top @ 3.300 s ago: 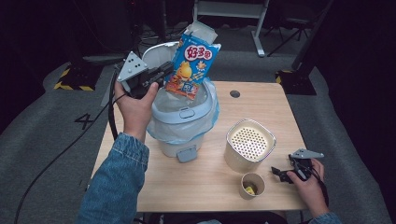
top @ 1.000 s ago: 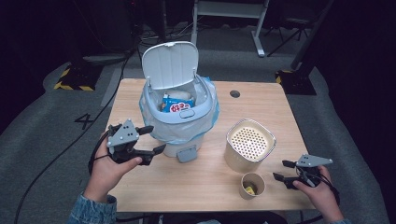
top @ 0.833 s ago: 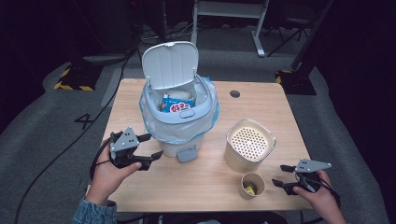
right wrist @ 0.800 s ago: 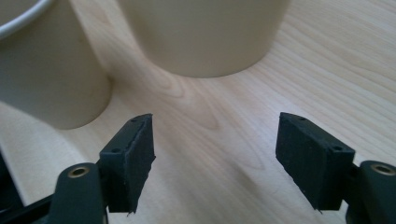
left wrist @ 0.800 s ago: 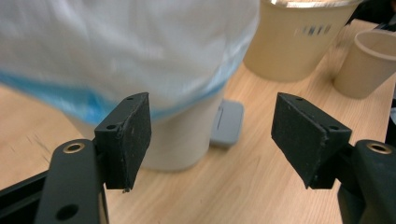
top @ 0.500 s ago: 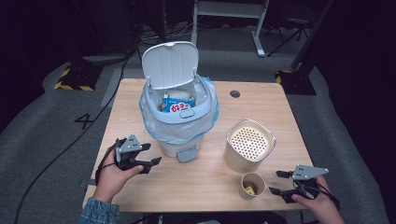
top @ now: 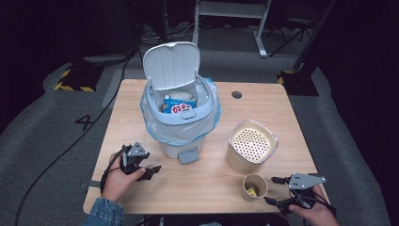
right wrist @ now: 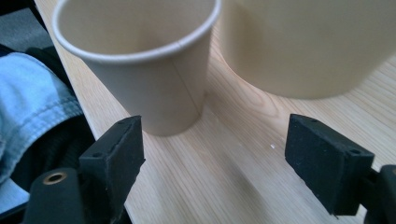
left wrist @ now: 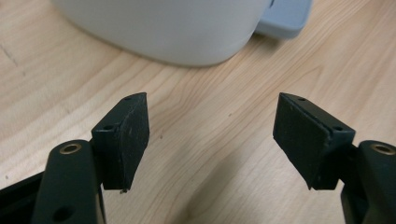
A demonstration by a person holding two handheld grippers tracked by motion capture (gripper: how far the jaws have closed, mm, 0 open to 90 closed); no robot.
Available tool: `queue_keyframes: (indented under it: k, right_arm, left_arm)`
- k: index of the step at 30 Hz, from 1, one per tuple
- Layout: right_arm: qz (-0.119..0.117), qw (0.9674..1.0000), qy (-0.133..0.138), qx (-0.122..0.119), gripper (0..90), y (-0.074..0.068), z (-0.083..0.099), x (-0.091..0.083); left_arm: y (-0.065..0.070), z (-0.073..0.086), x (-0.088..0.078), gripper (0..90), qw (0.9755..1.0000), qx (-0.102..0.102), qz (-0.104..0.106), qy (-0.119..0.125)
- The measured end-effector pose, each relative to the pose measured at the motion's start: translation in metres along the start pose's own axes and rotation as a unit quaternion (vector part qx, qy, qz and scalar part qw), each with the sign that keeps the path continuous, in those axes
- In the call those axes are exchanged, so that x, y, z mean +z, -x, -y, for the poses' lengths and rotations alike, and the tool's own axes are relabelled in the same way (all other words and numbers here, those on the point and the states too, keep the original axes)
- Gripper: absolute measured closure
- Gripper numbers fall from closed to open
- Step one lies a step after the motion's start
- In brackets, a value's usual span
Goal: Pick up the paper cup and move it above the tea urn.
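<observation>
Paper cup (right wrist: 140, 70) sits just ahead of my right gripper (right wrist: 215, 163), whose jaws have just been opening and now stand apart with nothing between them, the cup beyond the left pad rather than inside the gap. I judge it light and thin-walled, easy to crush and easy to tip, with something small and yellow lying in the bottom as seen from the high view (top: 254, 187). I would take it low on the wall, below the rolled rim, and squeeze gently so it does not buckle or slip. My left gripper (left wrist: 212, 140) rests near the table (top: 282, 117) edge with its jaws wide and empty, bare wood between the pads. Just behind the cup stands the tan canister (top: 251, 153) with a perforated top, close enough to crowd an approach. Farther back is the bin (top: 181, 125), lid up, a blue snack packet (top: 179, 107) inside.
</observation>
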State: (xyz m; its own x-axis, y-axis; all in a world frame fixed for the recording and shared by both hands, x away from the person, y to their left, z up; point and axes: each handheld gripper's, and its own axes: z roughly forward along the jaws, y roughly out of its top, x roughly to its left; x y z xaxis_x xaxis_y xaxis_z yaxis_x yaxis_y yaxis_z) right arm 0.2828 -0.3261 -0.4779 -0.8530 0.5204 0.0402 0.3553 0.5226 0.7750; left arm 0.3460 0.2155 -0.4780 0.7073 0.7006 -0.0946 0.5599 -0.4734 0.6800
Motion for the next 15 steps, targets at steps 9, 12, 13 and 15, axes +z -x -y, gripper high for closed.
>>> queue_keyframes:
  k: [9,12,13,15]
  right_arm:
    - [-0.034,0.9990,0.028,0.006,19.2,-0.010,-0.002,0.017]
    - [-0.039,0.9980,0.049,0.001,20.0,-0.015,-0.006,0.022]
    - [-0.039,0.9980,0.049,0.001,20.0,-0.015,-0.006,0.022]
    - [-0.040,0.9977,0.054,0.001,20.2,-0.019,-0.009,0.026]
  left_arm:
    - [-0.003,0.008,0.013,26.4,0.9992,-0.003,-0.028,-0.027]
    - [-0.005,0.011,0.016,24.5,0.9994,0.001,-0.030,-0.018]
    - [-0.005,0.011,0.016,24.5,0.9995,0.003,-0.030,-0.013]
    - [-0.006,0.013,0.016,23.5,0.9995,0.004,-0.030,-0.006]
